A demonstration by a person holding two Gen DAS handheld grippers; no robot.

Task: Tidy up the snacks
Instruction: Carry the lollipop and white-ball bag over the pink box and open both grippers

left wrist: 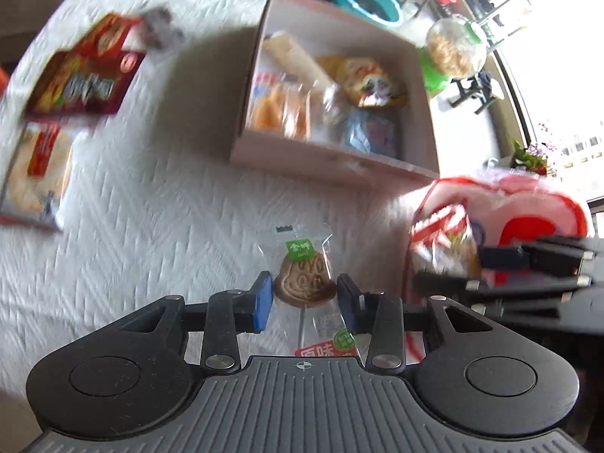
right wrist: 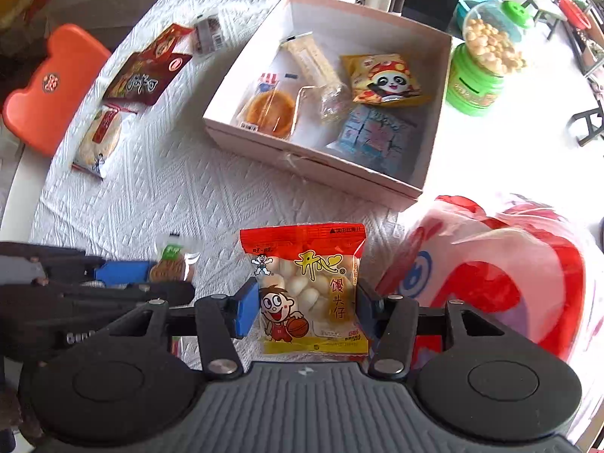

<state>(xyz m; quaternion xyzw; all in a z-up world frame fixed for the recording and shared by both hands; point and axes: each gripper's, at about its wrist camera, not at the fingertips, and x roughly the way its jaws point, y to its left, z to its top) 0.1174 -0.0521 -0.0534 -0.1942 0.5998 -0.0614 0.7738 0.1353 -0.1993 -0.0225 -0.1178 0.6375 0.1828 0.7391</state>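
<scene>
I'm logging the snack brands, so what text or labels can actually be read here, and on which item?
"馒头仔": red and yellow snack bag between the right gripper pads.
"金晔": green tag on the wrapped biscuit between the left gripper pads.
"原味": red label low on that wrapper.
Other packets on the tablecloth and in the box: print too small or blurred.

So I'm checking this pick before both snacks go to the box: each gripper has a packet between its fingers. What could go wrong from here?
1. The left gripper holds the cookie packet by thin clear wrap; it may slip or the cookie may crack.
2. The right gripper squeezes the red bun packet at its sides, so the puffy bag could pop free.
3. The two grippers are close together, and the box already holds several snacks, so they might collide.
</scene>
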